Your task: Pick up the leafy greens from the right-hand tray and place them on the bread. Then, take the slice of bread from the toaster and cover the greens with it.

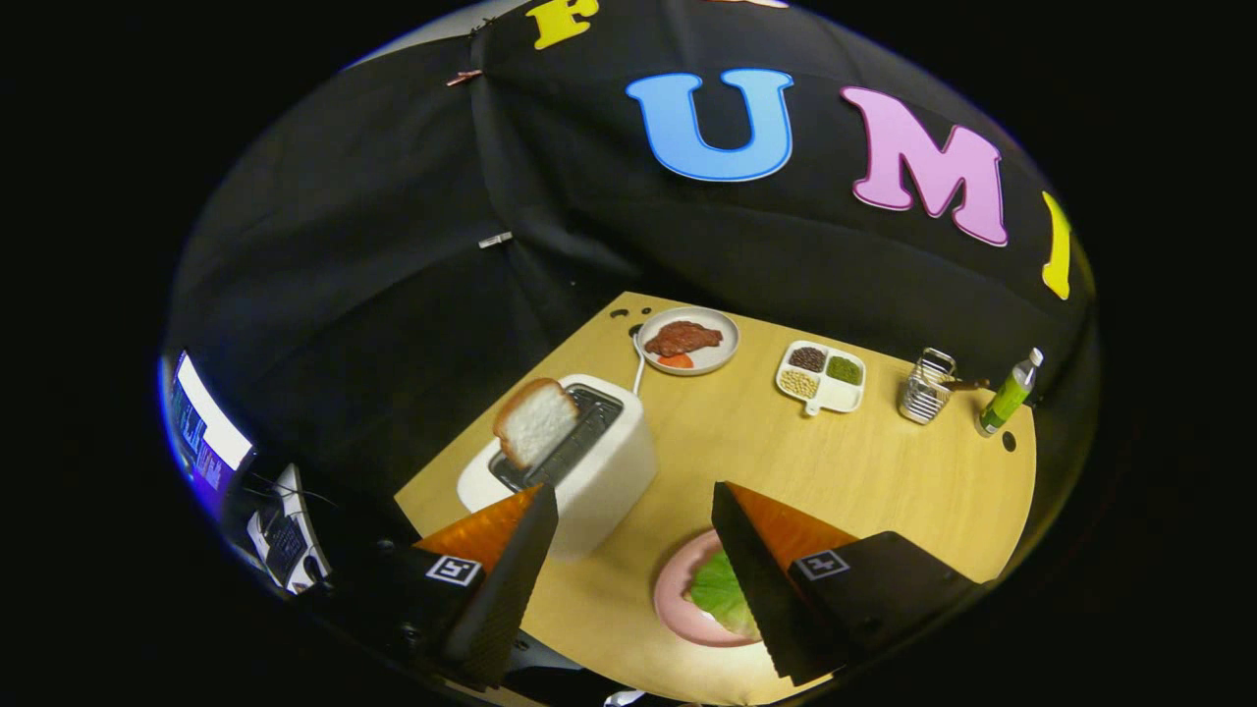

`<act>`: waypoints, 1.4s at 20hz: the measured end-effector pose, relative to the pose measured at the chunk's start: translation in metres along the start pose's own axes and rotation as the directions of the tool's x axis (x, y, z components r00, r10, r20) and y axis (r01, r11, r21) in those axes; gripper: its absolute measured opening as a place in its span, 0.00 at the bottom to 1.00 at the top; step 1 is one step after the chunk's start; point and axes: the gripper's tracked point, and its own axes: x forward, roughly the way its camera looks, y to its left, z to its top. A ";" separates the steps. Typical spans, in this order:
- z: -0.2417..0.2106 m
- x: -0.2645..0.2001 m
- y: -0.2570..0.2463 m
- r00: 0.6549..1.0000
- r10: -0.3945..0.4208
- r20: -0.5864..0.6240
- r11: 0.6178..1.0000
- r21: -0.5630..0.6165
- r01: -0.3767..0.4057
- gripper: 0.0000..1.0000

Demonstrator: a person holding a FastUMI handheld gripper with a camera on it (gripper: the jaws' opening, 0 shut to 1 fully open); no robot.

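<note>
On the far left, off the table (884,471), a lit screen (201,432) and some dark equipment sit at the booth's edge. On the table itself, one white toaster (589,471) stands just ahead of the hand-held gripper (633,501), and one slice of bread (535,420) rises tilted out of its slot, untouched. The gripper's two fingers are spread wide apart with nothing between them, so it is released and empty; the left fingertip lies beside the toaster's front corner. Under the right finger sits one pink plate (678,594) with a piece of leafy greens (722,592) lying on it. The finger hides much of that plate, so whether a bread slice lies beneath the greens cannot be told. Judging from this, the first half of the task looks done, with the greens already put down, and what is left is to take the slice from the toaster and lay it over them. Beyond the toaster stands one grey plate (722,358) holding a piece of brown meat (683,338) and something orange-red. Further right come one white divided tray (823,378) with three fillings, one ribbed metal holder (925,391), and one green bottle (1008,395) near the table's edge.
</note>
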 end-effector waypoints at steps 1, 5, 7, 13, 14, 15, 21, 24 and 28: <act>0.004 0.008 0.015 1.000 0.011 -0.001 1.000 0.000 -0.011 0.99; 0.020 0.047 0.061 1.000 0.019 -0.006 1.000 -0.013 -0.019 0.99; 0.015 0.069 0.068 0.999 -0.027 -0.035 1.000 -0.008 0.027 0.99; 0.008 0.123 0.072 0.988 -0.129 -0.087 0.987 0.086 0.136 0.98; 0.006 0.130 0.073 0.986 -0.131 -0.100 0.984 0.105 0.142 0.98; 0.007 0.138 0.073 0.984 -0.140 -0.108 0.981 0.119 0.153 0.98; -0.005 0.155 0.067 0.963 -0.215 -0.160 0.962 0.132 0.237 0.62; -0.013 0.154 0.069 0.960 -0.207 -0.187 0.939 0.238 0.248 0.29; -0.010 0.151 0.066 0.960 -0.215 -0.179 0.927 0.272 0.258 0.13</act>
